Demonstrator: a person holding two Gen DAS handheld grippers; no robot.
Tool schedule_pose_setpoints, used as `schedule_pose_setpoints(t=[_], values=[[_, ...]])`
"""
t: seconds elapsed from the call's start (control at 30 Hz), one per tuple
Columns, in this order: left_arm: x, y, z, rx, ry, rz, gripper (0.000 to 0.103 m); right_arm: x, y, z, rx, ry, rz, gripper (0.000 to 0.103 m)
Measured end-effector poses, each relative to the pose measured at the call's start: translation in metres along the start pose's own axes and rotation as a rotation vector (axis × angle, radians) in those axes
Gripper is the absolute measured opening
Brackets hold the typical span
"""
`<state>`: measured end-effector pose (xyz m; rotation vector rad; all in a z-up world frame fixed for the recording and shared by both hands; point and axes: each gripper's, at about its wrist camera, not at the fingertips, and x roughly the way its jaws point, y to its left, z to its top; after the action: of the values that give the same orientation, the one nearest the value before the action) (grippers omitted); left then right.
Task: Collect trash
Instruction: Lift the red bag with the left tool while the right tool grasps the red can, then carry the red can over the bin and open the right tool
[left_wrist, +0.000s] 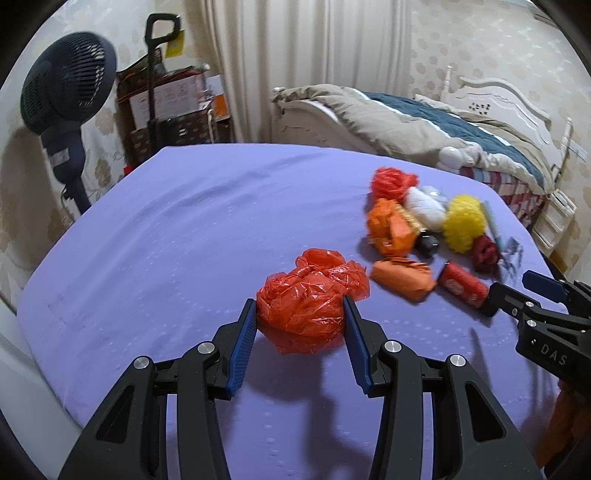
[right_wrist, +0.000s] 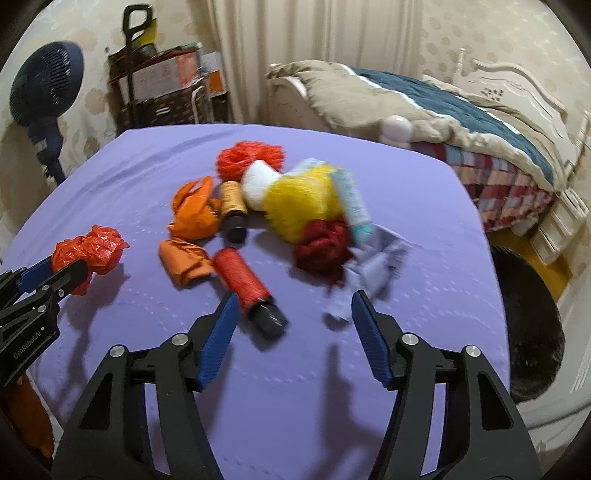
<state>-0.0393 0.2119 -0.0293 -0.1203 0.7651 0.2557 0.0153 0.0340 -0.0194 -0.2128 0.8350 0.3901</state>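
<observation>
Seen from the left wrist, the left gripper (left_wrist: 300, 325) is clamped on a crumpled red plastic bag (left_wrist: 310, 302), its blue pads pressing both sides, above the purple table cover (left_wrist: 166, 229). To the left and ahead the cover lies bare as far as its far edge, where a dark fan (left_wrist: 62, 99) and a loaded cart (left_wrist: 173, 107) stand. To the right the trash pile (left_wrist: 424, 225) crowds toward the edge beside the bed (left_wrist: 424, 122), and the right gripper (left_wrist: 517, 291) reaches in there.

Seen from the right wrist, the right gripper (right_wrist: 291, 325) has its jaws apart, gripping nothing; a red spool (right_wrist: 243, 280) with a black end lies just ahead near the left finger, crumpled pale paper (right_wrist: 369, 273) near the right. Bare cover fills the near foreground. A dark bin (right_wrist: 528, 332) sits past the table's right edge.
</observation>
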Motion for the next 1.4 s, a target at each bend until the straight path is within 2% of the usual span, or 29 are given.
schedule_pose_setpoints(t=[0.17, 0.3, 0.43, 0.73, 0.93, 1.07, 1.23, 1.4], values=[[0.004, 0.01, -0.001, -0.023, 0.006, 0.009, 0.046, 0.018, 0.014, 0.007, -0.032, 0.041, 0.027, 0.052], [0.006, 0.01, -0.003, -0.025, 0.008, 0.001, 0.046, 0.03, 0.023, 0.004, -0.051, 0.078, 0.044, 0.034], [0.008, 0.006, -0.004, -0.021, 0.01, -0.016, 0.046, 0.029, 0.024, 0.0, -0.05, 0.075, 0.052, 0.023], [-0.003, -0.01, -0.004, -0.004, -0.014, -0.048, 0.045, 0.008, 0.013, -0.008, -0.011, 0.031, 0.056, 0.023], [-0.02, -0.032, 0.002, 0.021, -0.058, -0.105, 0.045, -0.023, -0.017, -0.012, 0.058, -0.032, 0.023, 0.023], [-0.028, -0.057, 0.007, 0.054, -0.088, -0.155, 0.045, -0.042, -0.047, -0.014, 0.121, -0.072, -0.023, 0.023], [-0.031, -0.099, 0.012, 0.118, -0.11, -0.227, 0.045, -0.06, -0.088, -0.019, 0.179, -0.116, -0.135, 0.023], [-0.03, -0.147, 0.021, 0.184, -0.123, -0.305, 0.045, -0.068, -0.133, -0.029, 0.257, -0.129, -0.211, 0.023]])
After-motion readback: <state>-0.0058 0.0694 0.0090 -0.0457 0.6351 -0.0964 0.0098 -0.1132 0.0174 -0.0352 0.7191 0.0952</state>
